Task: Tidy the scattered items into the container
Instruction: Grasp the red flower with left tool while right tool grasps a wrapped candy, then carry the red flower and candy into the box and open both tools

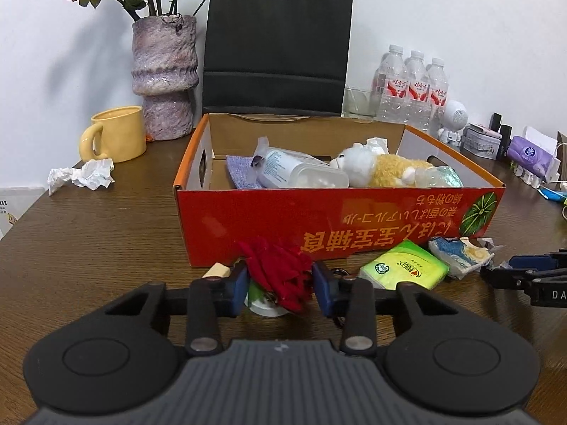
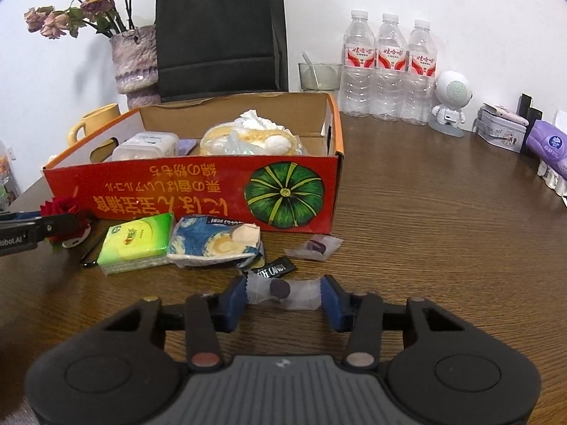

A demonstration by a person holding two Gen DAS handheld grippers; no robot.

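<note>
Left wrist view, bottom centre: your left gripper [image 1: 279,285] pinches the soft red rose [image 1: 278,271]; squeeze petals gently. Right gripper [image 2: 283,295] half closed, pads touching the light, crinkly candy wrapper [image 2: 281,292].

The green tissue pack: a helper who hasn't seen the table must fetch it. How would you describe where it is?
Find the red box with the pumpkin picture. On the table against its front wall lies the green tissue pack, beside a blue-and-yellow pack. It is the only bright lime-green thing there.
</note>
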